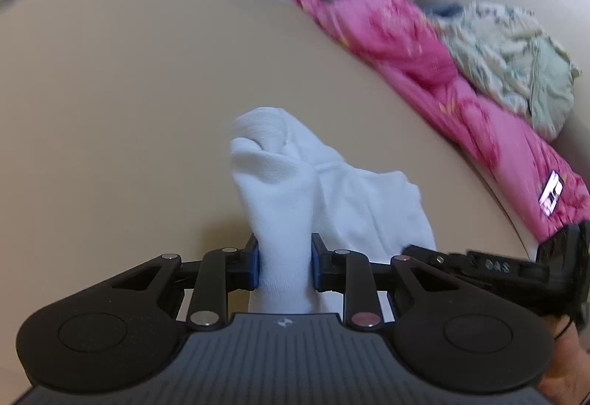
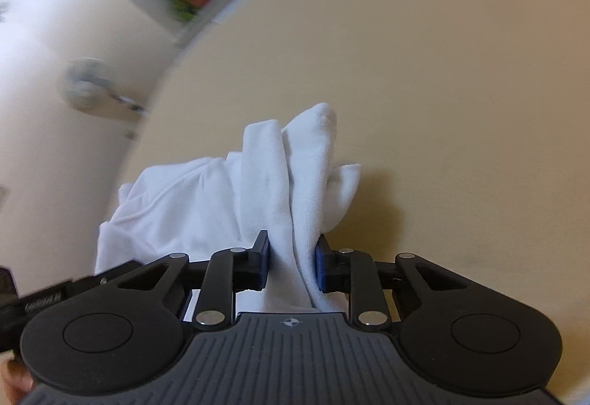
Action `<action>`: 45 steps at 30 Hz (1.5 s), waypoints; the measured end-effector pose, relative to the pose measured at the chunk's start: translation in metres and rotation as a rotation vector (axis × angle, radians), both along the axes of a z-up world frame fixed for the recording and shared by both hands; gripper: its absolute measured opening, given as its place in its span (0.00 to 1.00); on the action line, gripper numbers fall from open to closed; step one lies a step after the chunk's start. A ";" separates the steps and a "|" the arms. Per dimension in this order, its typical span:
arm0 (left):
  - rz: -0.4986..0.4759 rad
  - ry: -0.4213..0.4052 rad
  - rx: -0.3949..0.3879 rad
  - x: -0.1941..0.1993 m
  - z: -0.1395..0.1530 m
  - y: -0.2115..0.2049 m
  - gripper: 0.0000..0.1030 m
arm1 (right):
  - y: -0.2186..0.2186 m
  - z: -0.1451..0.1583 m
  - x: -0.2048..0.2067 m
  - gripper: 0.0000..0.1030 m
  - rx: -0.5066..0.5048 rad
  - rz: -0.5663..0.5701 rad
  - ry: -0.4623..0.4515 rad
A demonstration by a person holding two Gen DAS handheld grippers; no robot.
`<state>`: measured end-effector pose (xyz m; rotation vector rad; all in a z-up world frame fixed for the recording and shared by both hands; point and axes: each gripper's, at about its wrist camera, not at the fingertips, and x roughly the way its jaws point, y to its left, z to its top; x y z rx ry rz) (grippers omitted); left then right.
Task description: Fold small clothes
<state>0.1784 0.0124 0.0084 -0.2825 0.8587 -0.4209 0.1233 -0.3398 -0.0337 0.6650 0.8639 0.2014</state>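
You have the white sock pinched in both tools, and it hangs or lies just over the beige table, bunched between them. The left tool is clamped on one narrow part of the fabric, and the right tool is clamped on another part, where two layers seem to pass between the blue pads.

I think the step now is to bring the sock into a flat, straight shape before folding. Pull the two tools gently apart until the wrinkles go out, then lower the fabric onto the table, keeping both ends at the same height. Do not pull hard, because the knit stretches easily.

Behind, near the table edge, a pink garment lies with a pale green garment touching it. The pink one carries a small white label, but its writing is too blurred to read.
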 end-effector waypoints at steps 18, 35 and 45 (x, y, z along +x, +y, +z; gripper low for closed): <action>0.201 0.041 0.060 -0.071 -0.024 0.119 0.57 | 0.059 0.002 0.005 0.54 -0.090 0.088 -0.012; 0.119 0.276 0.016 -0.018 -0.103 0.074 0.53 | 0.077 -0.019 -0.009 0.20 -0.192 0.091 0.103; 0.110 0.173 -0.077 -0.040 -0.068 0.083 0.11 | 0.076 0.018 -0.020 0.05 -0.163 0.057 -0.088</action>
